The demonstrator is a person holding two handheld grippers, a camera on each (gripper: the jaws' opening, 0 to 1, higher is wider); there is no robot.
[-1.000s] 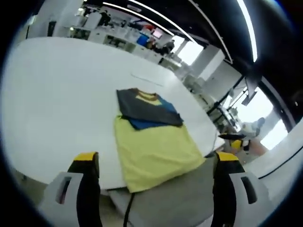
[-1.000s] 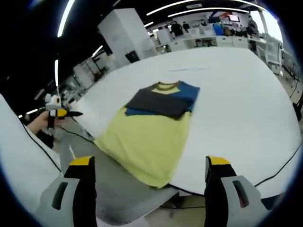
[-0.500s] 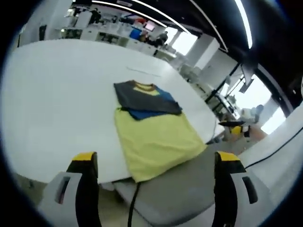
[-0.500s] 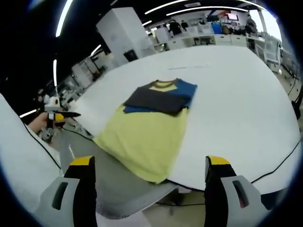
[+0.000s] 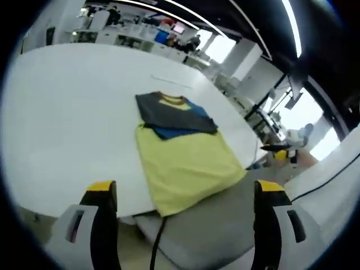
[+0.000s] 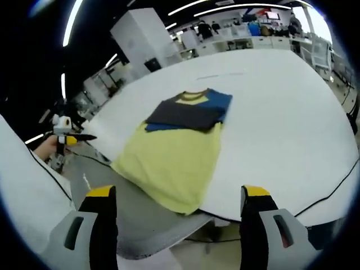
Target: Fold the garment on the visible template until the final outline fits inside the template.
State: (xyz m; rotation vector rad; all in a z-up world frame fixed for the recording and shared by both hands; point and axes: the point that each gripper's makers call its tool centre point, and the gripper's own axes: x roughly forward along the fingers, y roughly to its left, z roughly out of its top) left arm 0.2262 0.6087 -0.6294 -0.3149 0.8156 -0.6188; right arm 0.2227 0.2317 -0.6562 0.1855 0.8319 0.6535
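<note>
White round table [image 5: 62,112] in an open office carries the yellow T-shirt with blue and grey sleeves [image 5: 180,152], sleeves folded inward, hem overhanging the near edge. Our left gripper [image 5: 183,211] and right gripper [image 6: 177,211] hover spread, empty. We judge the next step is lifting the hem toward the collar.

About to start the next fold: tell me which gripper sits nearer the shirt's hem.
Neither clearly; both look about equally far. The left gripper and right gripper each hang open off the table edge, short of the yellow shirt, its hem between their jaws.
</note>
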